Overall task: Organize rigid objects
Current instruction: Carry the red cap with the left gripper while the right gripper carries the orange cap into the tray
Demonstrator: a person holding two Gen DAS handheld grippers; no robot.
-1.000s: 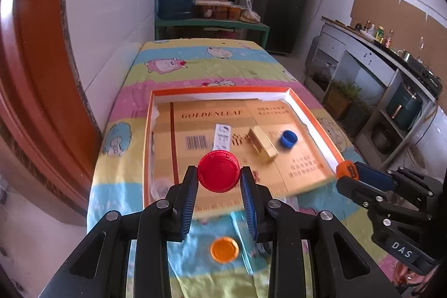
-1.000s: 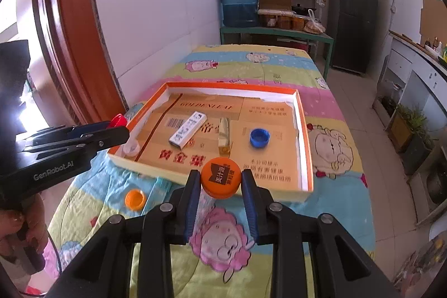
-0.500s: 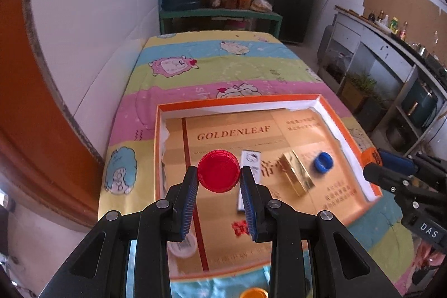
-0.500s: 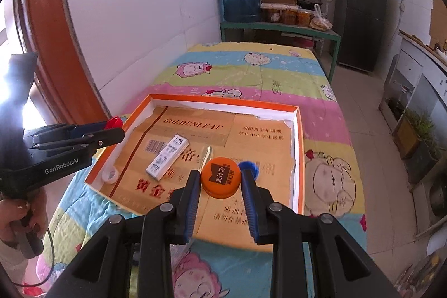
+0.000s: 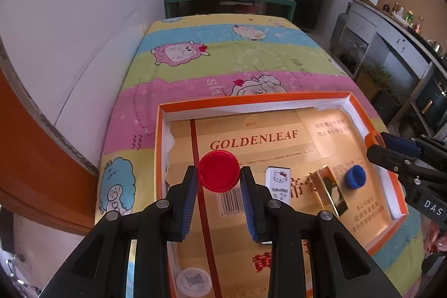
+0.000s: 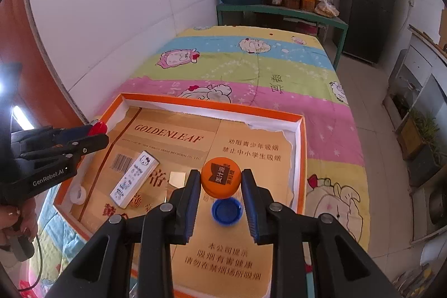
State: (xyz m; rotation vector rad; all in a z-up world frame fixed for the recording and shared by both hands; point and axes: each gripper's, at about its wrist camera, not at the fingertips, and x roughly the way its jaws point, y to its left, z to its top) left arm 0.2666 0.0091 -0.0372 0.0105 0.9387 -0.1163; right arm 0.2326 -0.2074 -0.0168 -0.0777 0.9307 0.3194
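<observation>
Plainly both loads are small plastic bottle caps: light, stiff, round and fairly slick, so a pinch across the full width at the ribbed rim suits them best. The left gripper (image 5: 219, 182) has its jaws narrowed onto the red cap (image 5: 219, 171), pads on opposite edges, held above the left part of the orange-rimmed box (image 5: 252, 98), near the Hello Kitty packet (image 5: 277, 182). The right gripper (image 6: 221, 193) grips the orange cap (image 6: 221, 177) the same way, over the right part of the box and just above a blue cap (image 6: 226, 211) lying on the box floor. Being so light, either cap could bounce or roll if released from a height, so a low release looks wiser. A white cap (image 5: 193, 281) and a gold box (image 5: 329, 190) lie inside too.
</observation>
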